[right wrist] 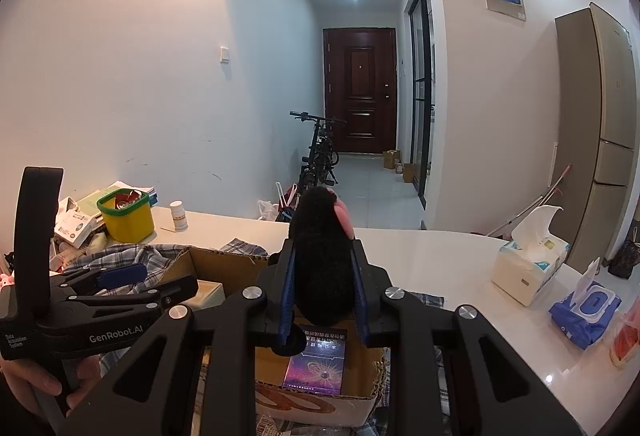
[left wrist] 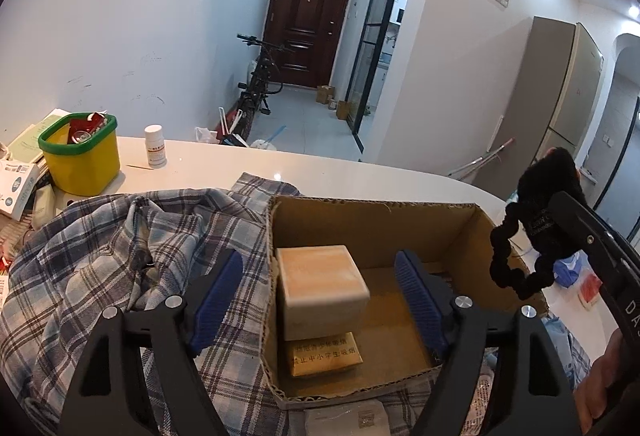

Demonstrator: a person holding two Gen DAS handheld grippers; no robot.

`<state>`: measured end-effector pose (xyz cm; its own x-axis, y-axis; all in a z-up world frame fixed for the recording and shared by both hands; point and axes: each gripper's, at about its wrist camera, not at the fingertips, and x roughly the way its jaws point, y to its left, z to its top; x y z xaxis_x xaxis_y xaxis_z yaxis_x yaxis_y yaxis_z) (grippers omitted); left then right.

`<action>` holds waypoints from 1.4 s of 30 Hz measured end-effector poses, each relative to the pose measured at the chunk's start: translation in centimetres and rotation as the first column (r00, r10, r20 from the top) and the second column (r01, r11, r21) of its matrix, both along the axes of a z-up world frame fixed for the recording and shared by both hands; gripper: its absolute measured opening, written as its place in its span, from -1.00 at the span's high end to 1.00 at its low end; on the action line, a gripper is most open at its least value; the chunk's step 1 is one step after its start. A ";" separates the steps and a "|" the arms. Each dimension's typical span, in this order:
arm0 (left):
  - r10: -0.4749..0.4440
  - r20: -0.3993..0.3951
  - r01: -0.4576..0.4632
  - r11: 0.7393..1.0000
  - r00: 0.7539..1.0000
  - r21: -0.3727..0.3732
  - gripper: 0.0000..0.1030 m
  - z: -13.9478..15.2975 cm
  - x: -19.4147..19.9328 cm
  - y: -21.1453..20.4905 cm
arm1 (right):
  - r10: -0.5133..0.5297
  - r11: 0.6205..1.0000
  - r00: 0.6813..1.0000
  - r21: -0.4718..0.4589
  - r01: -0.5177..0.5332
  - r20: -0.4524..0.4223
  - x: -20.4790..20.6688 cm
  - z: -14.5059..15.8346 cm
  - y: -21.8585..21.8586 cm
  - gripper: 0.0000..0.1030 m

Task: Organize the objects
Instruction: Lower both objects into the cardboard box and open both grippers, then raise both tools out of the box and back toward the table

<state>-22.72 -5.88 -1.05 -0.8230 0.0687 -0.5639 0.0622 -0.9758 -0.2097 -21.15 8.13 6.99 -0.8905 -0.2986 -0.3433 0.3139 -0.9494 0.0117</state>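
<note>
Left gripper [left wrist: 320,300]: nearest the lens, jaws apart and clear of everything, blue pads either side of the pale wooden block [left wrist: 322,292]. Nothing is pinched; the block sits free.

Pale wooden block: inside the cardboard box [left wrist: 376,220], against its left wall, resting on a flat gold packet [left wrist: 326,358] with printed characters. Its position reads as a finished placement, the open jaws framing it.

Cardboard box: open-topped collecting bin on the white table [right wrist: 420,252], set partly over a plaid shirt [left wrist: 120,260] that lies crumpled to its left. A purple card pack [right wrist: 316,366] lies on the box floor in the right wrist view.

Right gripper [right wrist: 324,292]: pads pressed together on a black fuzzy toy [right wrist: 322,256] with a pink part at its top, held above the box, probably waiting its turn to go in. A black scalloped strand dangles from it.

Farther along the table: yellow tub [left wrist: 82,159] with green rim holding red scraps, white pill bottle [left wrist: 155,147], papers and small cartons at the left edge; tissue box [right wrist: 528,268] and blue wipes pack [right wrist: 584,310] at the right.

Beyond: bicycle [left wrist: 260,79] in the hallway, dark door [left wrist: 310,23] behind.
</note>
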 end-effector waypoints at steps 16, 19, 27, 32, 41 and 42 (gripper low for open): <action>0.048 -0.034 -0.046 0.997 0.998 0.057 -0.57 0.7 0.7 -1.5 | -0.004 1.000 0.999 0.029 0.003 0.048 -1.1 -1.4 -0.6 0.54; 0.045 -0.043 -0.043 0.998 0.998 0.053 -0.57 0.9 0.9 -1.4 | 0.010 1.000 0.998 0.023 -0.012 0.069 -1.4 -1.7 -0.6 0.51; 0.048 -0.062 -0.046 0.998 0.997 0.047 -0.58 1.3 1.1 -1.3 | 0.037 0.999 0.994 -0.018 -0.036 0.100 -1.7 -1.9 -0.1 0.08; 0.051 -0.079 -0.048 0.998 0.996 0.036 -0.58 1.5 1.3 -1.2 | 0.008 1.000 0.999 -0.017 -0.007 0.050 -1.1 -1.5 0.0 -0.34; 0.051 -0.159 -0.059 0.997 0.986 -0.047 -0.58 3.0 2.7 0.2 | -0.021 1.000 1.000 -0.009 0.020 -0.012 0.0 -0.2 0.1 -0.45; 0.051 -0.173 -0.062 0.996 0.984 -0.058 -0.58 3.2 3.0 0.4 | -0.024 1.000 0.999 -0.001 0.024 -0.024 0.2 0.0 0.1 -0.46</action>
<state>-19.73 -5.43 2.14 -0.9093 -0.0119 -0.4159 0.0859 -0.9834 -0.1598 -20.97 8.21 6.98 -0.9053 -0.2775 -0.3217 0.2913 -0.9566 0.0055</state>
